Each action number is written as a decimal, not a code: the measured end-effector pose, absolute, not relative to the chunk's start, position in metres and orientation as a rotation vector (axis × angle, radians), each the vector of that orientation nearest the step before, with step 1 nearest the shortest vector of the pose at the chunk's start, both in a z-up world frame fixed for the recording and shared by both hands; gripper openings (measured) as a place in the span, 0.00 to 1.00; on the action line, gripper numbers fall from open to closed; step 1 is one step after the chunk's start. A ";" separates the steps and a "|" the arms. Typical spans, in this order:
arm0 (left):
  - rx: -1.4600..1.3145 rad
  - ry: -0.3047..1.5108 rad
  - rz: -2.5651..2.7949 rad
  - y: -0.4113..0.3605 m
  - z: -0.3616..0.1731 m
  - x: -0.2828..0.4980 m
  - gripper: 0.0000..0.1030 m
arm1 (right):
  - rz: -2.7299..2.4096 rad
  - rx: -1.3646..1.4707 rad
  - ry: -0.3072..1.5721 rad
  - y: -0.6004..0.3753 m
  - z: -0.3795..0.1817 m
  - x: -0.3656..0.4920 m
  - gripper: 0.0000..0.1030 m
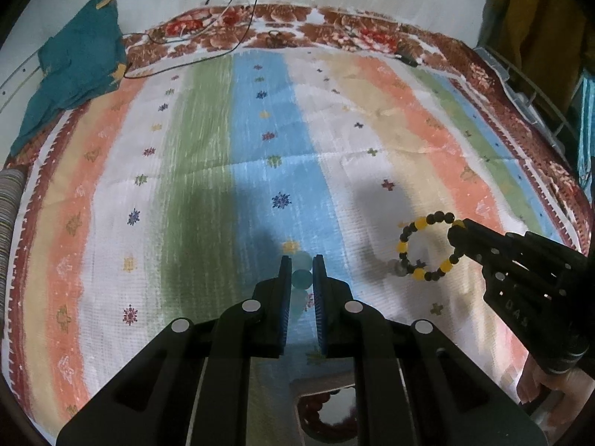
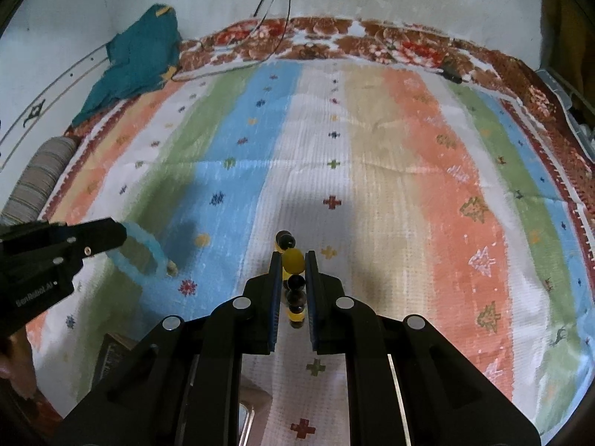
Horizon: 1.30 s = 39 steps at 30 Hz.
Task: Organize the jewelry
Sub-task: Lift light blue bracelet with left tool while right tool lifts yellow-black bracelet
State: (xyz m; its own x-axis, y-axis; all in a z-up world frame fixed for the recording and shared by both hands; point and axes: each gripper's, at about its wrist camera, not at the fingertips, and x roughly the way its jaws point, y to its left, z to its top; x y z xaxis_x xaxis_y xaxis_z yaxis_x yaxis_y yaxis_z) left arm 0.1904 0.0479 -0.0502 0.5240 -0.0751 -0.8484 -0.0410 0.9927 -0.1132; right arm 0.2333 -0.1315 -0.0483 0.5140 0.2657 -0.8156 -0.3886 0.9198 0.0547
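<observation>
Though both clamped: yellow-black bracelet (image 1: 427,249) ring face-on, R hand-held gripper (image 1: 459,232).

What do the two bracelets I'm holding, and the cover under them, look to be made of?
Black-and-yellow bracelet: round beads, the black ones glossy, the yellow ones waxy and translucent; stone, glass or resin, cannot tell. Pale blue bracelet: frosted, milky beads, likely matte glass or plastic. Striped bedcover: woven cotton-like cloth, matte, with a fine ribbed weave and creases.

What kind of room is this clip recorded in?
Probably a bedroom at home: the work surface looks like a bed under a striped printed bedsheet, with a striped bolster at its edge and a teal cloth crumpled against the wall.
</observation>
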 end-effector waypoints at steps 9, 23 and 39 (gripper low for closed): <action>-0.104 0.956 -0.018 0.039 -0.034 0.176 0.10 | 0.389 -0.133 0.885 -0.138 -0.032 0.220 0.13; -0.050 0.891 -0.022 0.028 -0.017 0.158 0.10 | 0.418 -0.126 0.808 -0.139 -0.016 0.202 0.13; -0.036 0.838 -0.078 0.014 0.002 0.127 0.10 | 0.443 -0.124 0.713 -0.144 0.006 0.171 0.13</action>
